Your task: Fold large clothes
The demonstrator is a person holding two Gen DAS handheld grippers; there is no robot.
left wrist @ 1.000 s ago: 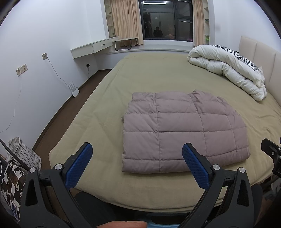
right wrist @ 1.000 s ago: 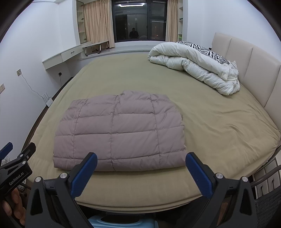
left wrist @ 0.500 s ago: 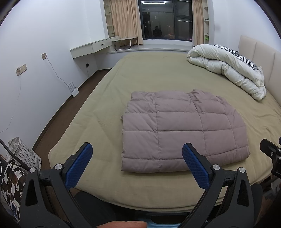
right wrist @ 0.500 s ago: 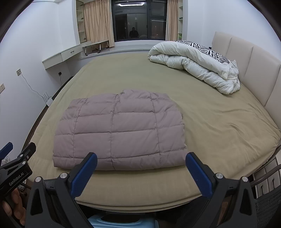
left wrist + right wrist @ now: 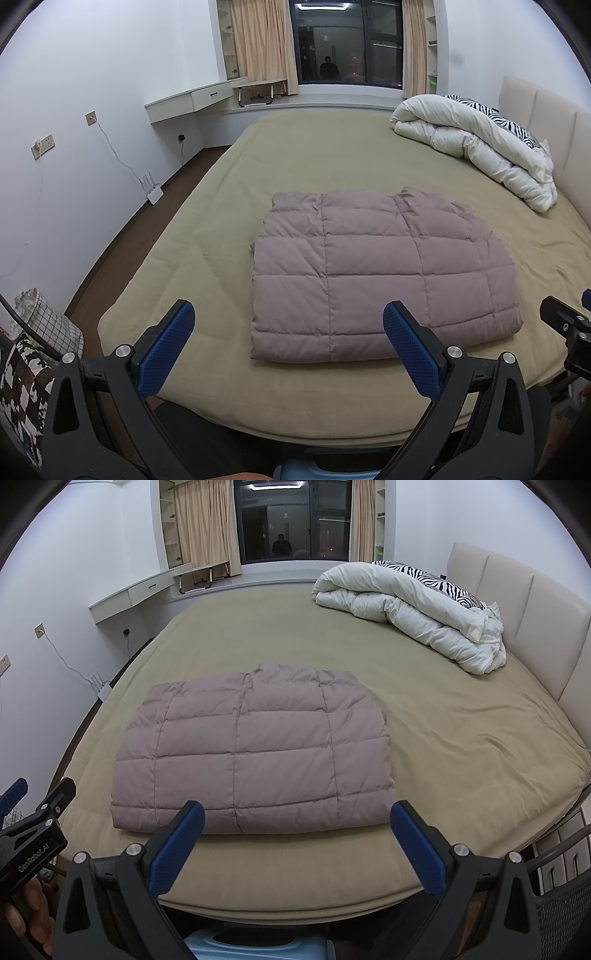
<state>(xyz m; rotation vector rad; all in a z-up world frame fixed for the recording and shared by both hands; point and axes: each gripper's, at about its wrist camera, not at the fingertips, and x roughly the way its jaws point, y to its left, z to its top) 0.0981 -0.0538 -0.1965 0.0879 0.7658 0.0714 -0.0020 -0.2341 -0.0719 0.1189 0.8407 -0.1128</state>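
Left gripper (image 5: pixel 284 343) and right gripper (image 5: pixel 297 840) level, side by side, spread wide, holding nothing. Folded quilted jacket (image 5: pixel 380 277) flat on bed (image 5: pixel 332 155), ahead of both, untouched.

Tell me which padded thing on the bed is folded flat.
The mauve quilted jacket, a neat flat rectangle near the bed's foot edge. The white duvet lies bunched in a heap by the headboard.

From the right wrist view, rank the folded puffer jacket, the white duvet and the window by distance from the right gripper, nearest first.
1. Folded puffer jacket: just ahead of the open right gripper, slightly to its left.
2. White duvet: far right, by the headboard.
3. Window: farthest, on the wall beyond the bed.
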